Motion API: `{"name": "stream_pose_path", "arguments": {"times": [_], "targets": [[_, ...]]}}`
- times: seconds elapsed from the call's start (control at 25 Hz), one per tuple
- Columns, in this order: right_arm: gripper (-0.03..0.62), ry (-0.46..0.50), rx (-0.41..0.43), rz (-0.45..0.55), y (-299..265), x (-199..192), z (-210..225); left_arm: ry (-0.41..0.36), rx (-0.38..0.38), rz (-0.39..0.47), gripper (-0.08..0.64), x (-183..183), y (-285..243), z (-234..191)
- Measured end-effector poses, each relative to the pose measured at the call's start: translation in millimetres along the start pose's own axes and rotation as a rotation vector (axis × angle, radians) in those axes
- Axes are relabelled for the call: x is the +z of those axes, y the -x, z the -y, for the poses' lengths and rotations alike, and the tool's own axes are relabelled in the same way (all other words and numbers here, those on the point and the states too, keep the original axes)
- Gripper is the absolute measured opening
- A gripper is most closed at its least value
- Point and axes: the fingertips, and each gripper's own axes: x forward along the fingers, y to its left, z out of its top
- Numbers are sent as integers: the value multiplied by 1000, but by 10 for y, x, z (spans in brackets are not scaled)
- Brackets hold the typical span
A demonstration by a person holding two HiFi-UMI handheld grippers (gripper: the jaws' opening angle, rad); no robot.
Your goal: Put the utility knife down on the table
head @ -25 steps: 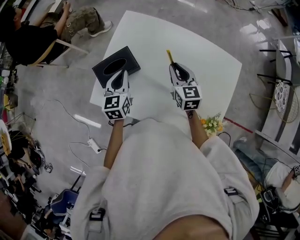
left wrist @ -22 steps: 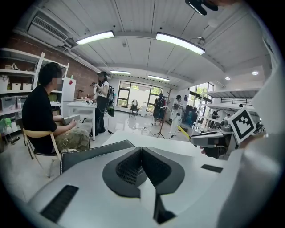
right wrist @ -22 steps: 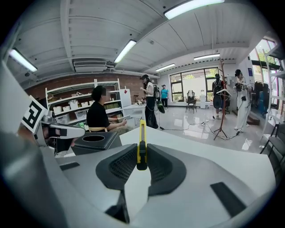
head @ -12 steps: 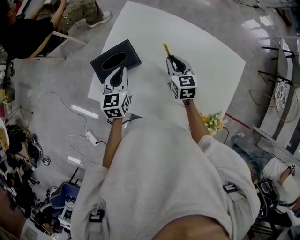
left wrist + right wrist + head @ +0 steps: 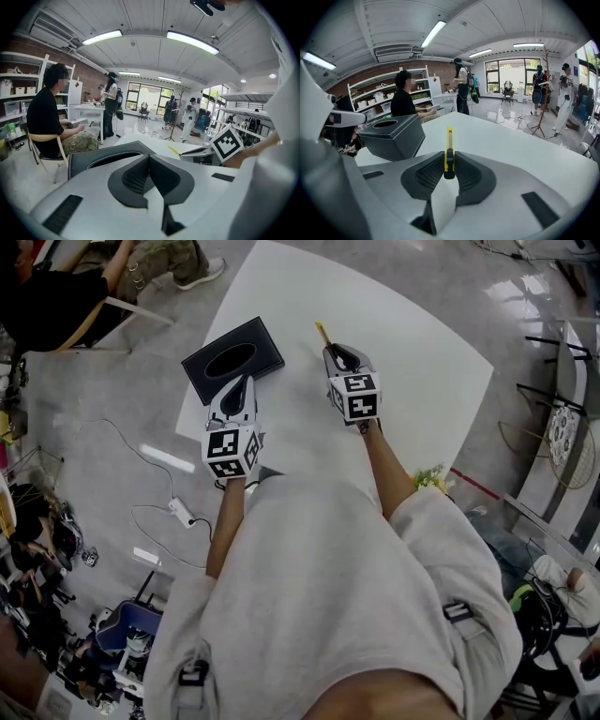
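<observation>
A yellow utility knife (image 5: pixel 322 332) (image 5: pixel 449 140) sticks out forward from my right gripper (image 5: pixel 337 352) (image 5: pixel 449 165), which is shut on the knife's black rear end. It hangs low over the white table (image 5: pixel 412 362) (image 5: pixel 511 140), near the far middle. My left gripper (image 5: pixel 246 382) (image 5: pixel 149 161) is shut with nothing between its jaws. Its tip is at the near edge of a black tissue box (image 5: pixel 232 360) (image 5: pixel 93 157) (image 5: pixel 391 133) at the table's left corner.
A seated person (image 5: pixel 56 296) (image 5: pixel 404 101) is beyond the table's left corner. A cable and power strip (image 5: pixel 178 512) lie on the floor at the left. Small flowers (image 5: pixel 431 479) show by the right arm. Several people stand far off in the room.
My right gripper has moved forward and a little left over the table with the knife in it. The left gripper has hardly moved.
</observation>
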Motion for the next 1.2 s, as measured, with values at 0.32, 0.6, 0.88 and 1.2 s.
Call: {"name": "stream_pose_path", "arguments": {"times": [0.32,0.6,0.88,1.2], "targets": [[83,14,3,-125,-366,-250,75,2,4,-8,20,-47,9,-43],[84,33,-4,-191,-476,-340,110,-1,8,-7,20,-48,20,-60],[84,49,-12,-236,-529,-379,130,0,9,-4,20,-54,13,-56],[84,44,-16,-251,-549,-386,129,-2,19,4,20,-47,78,-82]]}}
